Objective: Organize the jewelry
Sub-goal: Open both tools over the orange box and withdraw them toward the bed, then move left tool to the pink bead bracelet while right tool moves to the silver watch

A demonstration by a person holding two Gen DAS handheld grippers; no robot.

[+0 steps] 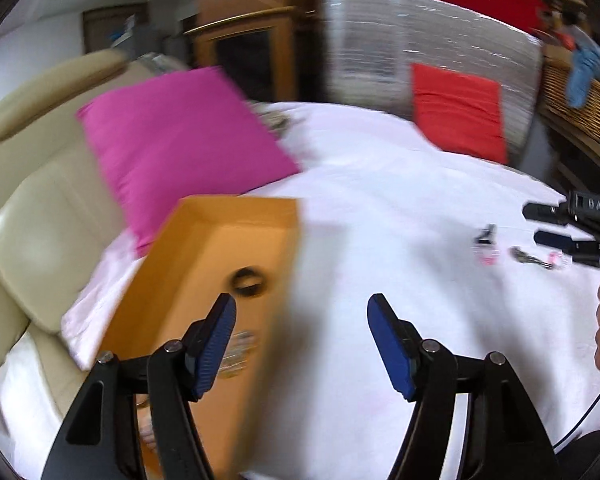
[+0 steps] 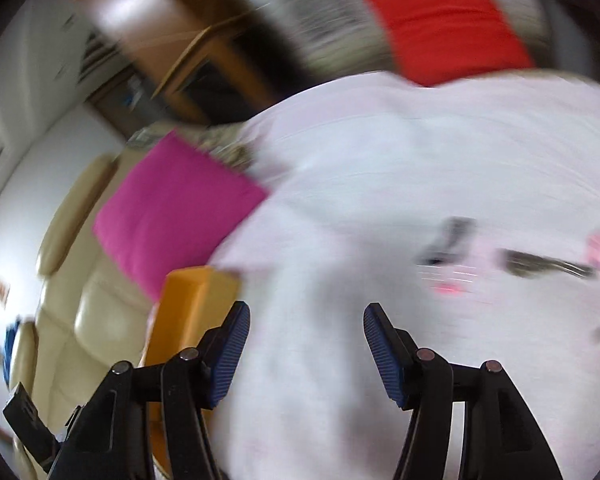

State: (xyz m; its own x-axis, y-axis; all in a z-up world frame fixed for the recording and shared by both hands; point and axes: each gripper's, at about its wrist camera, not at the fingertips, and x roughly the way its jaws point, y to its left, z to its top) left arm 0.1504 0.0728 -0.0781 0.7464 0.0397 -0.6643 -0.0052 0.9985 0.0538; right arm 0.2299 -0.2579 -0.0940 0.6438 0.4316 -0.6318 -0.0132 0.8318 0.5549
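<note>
On white sheet [image 1: 380,184], both fingers sat apart, empty; blurry, maybe tagged jewelry [image 2: 540,266] could snag or miss orange box [image 1: 220,280].

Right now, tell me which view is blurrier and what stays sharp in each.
Right wrist view: heavier smear; the jewelry pieces on the white sheet streak, only the right gripper stays crisp. Left wrist view: milder blur on the orange box and pink cushion; the left gripper stays sharp.
</note>
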